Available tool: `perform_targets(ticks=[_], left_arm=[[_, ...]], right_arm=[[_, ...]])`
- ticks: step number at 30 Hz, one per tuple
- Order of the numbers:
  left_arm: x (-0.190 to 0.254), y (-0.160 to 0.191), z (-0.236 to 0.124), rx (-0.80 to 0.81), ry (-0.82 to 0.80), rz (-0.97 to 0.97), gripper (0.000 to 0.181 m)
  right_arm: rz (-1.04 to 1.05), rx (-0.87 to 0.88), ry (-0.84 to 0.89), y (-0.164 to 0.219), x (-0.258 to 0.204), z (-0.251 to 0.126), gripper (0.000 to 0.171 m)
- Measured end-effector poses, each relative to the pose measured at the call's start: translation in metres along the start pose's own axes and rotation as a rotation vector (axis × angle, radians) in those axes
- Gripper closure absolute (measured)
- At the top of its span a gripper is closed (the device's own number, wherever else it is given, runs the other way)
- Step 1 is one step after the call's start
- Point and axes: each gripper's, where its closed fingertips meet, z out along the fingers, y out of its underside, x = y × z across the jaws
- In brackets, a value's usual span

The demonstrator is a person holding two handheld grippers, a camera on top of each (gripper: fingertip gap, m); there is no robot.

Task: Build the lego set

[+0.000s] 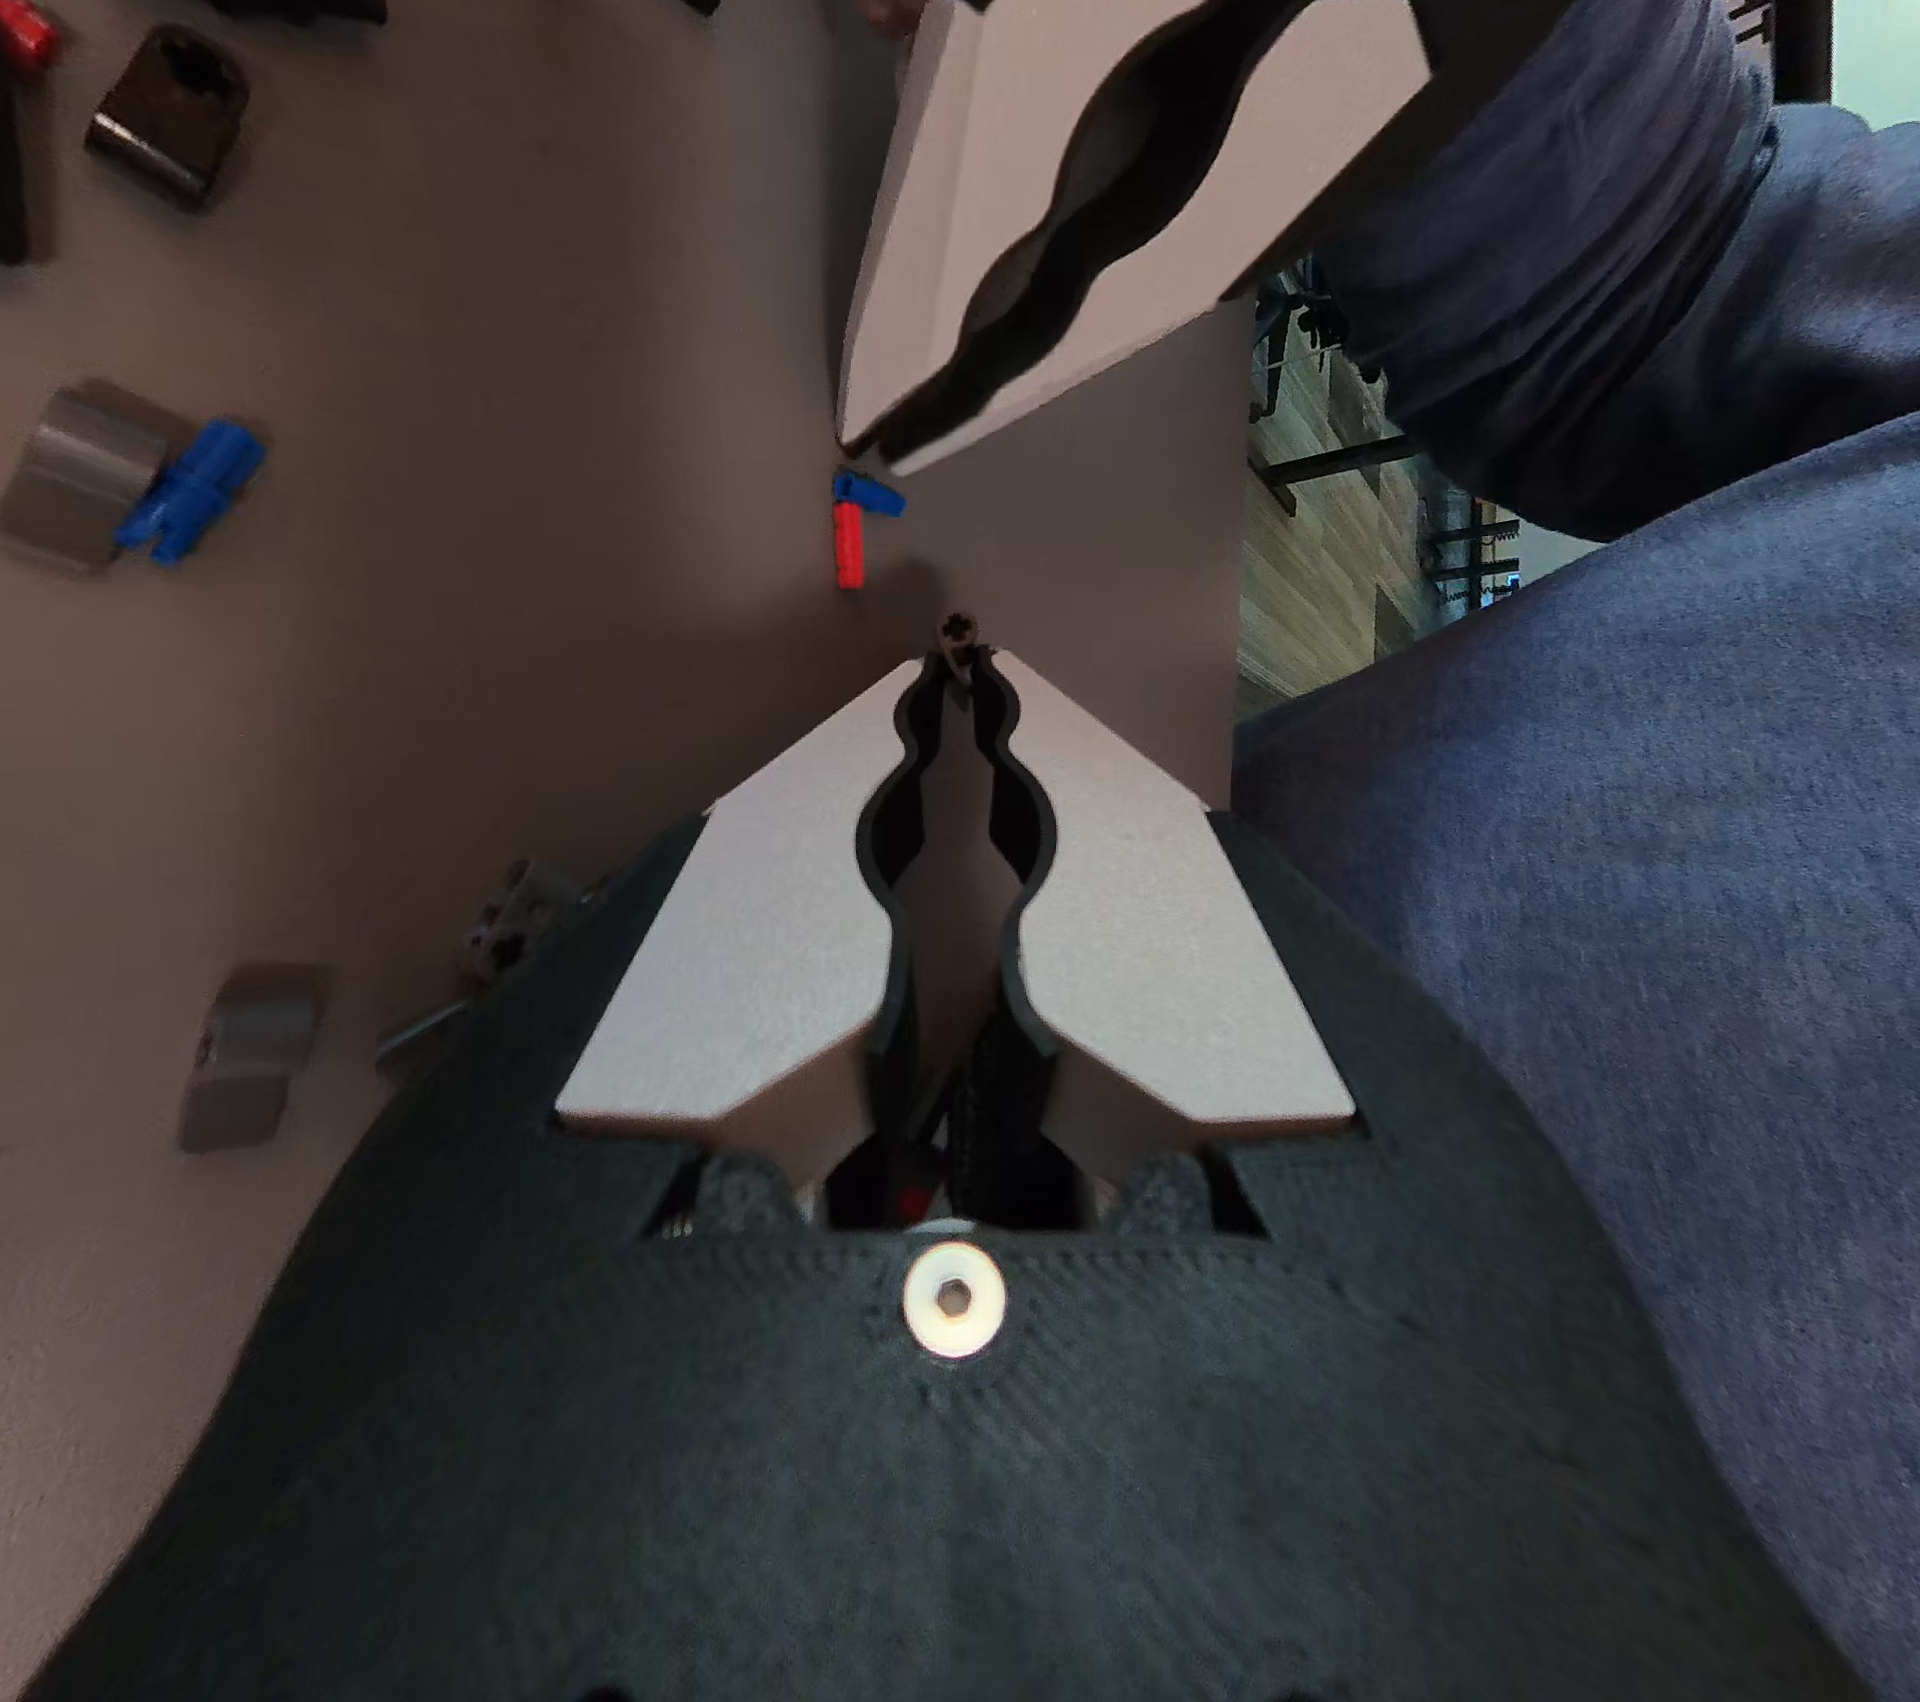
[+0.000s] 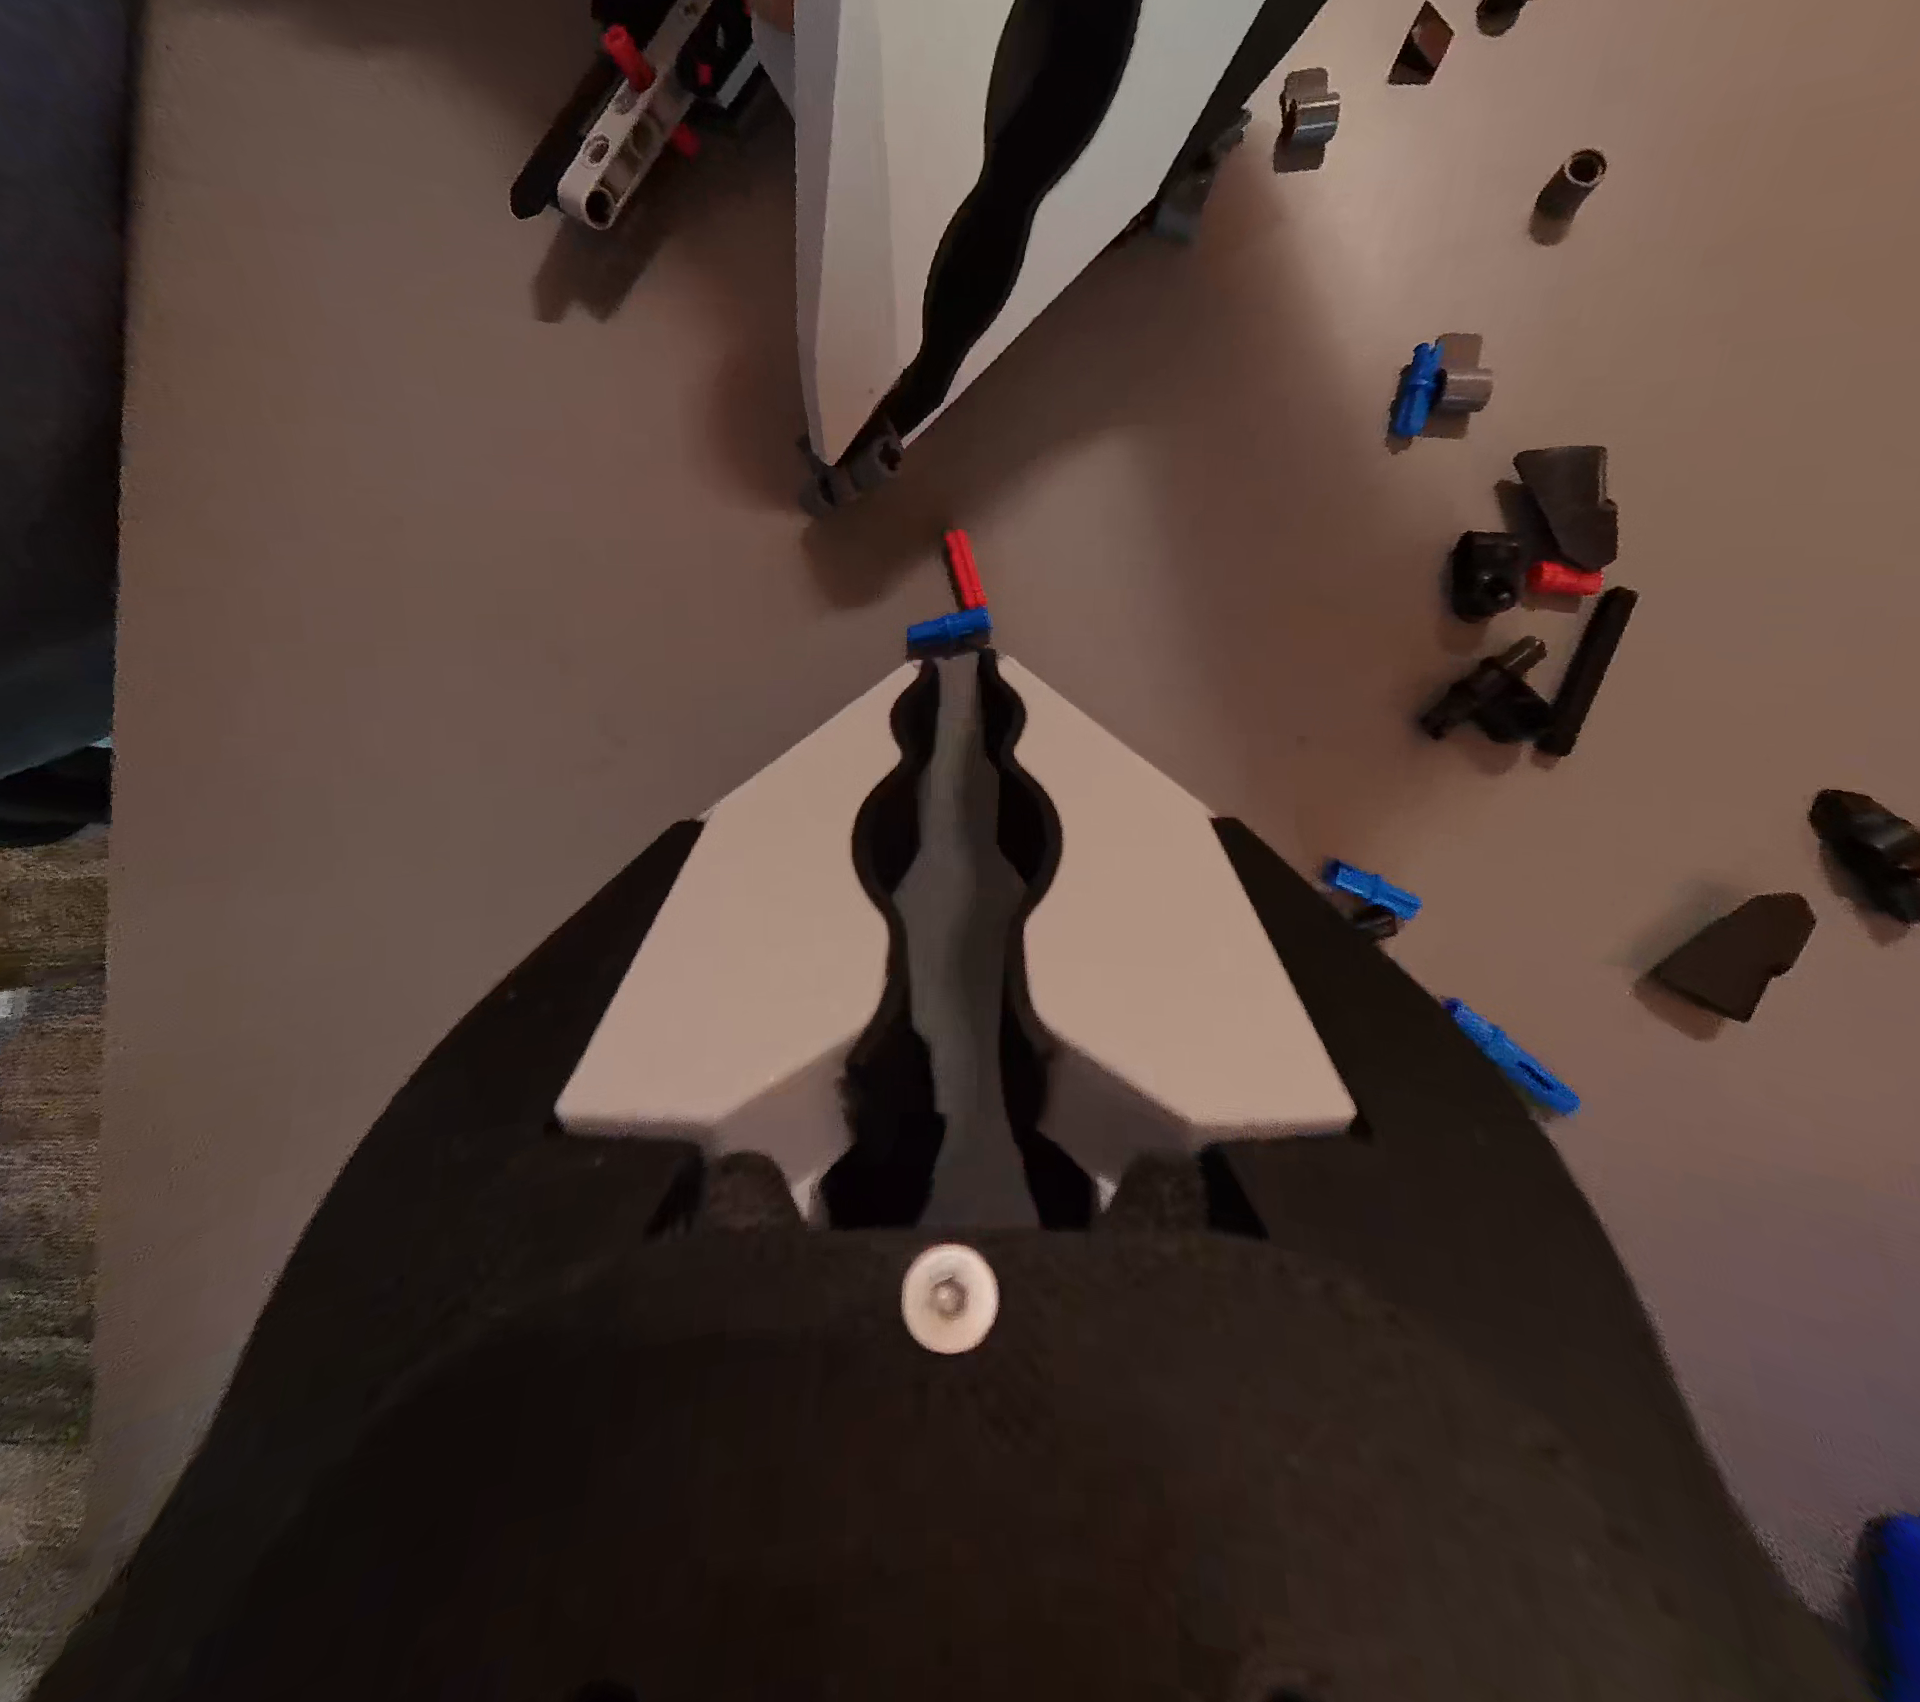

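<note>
The small grey connector (image 2: 852, 473) sits pinched in the tip of the left hand-held gripper (image 2: 862, 457), just beyond the red pin (image 2: 964, 563) lying on the worktop (image 2: 416, 613). The right hand-held gripper (image 2: 951, 665) is nearly closed, its tip on the blue pin (image 2: 948, 632) that touches the red one; probably the pins are meant for the connector's holes. A half-built assembly (image 2: 644, 94) waits farther off. A sleeve (image 1: 1558, 198) bears a printed label.

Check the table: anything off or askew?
Nothing damaged. Loose parts lie scattered. The left gripper pinches a small grey connector; the right gripper holds a blue pin joined to a red pin.
</note>
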Motion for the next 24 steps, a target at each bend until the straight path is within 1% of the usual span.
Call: perform_targets(ticks=[2,4,7,10,13,17,18,19,24], left_arm=[[0.000,0.001,0.001,-0.003,0.001,-0.001,0.177],[-0.001,0.002,0.001,-0.006,0.000,-0.001,0.177],[0.000,0.002,0.002,-0.006,0.000,0.001,0.177],[0.000,0.001,0.000,-0.002,-0.003,0.002,0.177],[0.000,0.001,-0.001,0.002,-0.005,0.002,0.177],[0.001,0.003,-0.003,0.014,-0.007,0.000,0.177],[0.001,0.003,-0.003,0.017,-0.007,-0.001,0.177],[0.001,0.004,-0.004,0.020,-0.007,-0.003,0.177],[0.001,0.006,-0.006,0.028,-0.012,-0.007,0.177]], right_arm=[[0.016,0.000,-0.008,0.000,-0.004,0.000,0.157],[0.013,-0.002,0.027,-0.001,-0.003,0.001,0.155],[-0.011,-0.007,0.083,-0.002,0.002,0.001,0.158],[-0.006,-0.011,0.109,-0.001,0.008,-0.001,0.158],[-0.004,-0.007,0.102,-0.005,0.007,0.003,0.158],[0.008,-0.008,0.108,-0.013,0.003,0.009,0.148],[0.009,-0.007,0.115,-0.014,0.002,0.010,0.148],[0.009,-0.002,0.124,-0.014,0.002,0.010,0.152],[0.065,0.033,0.119,-0.008,0.003,0.006,0.151]])
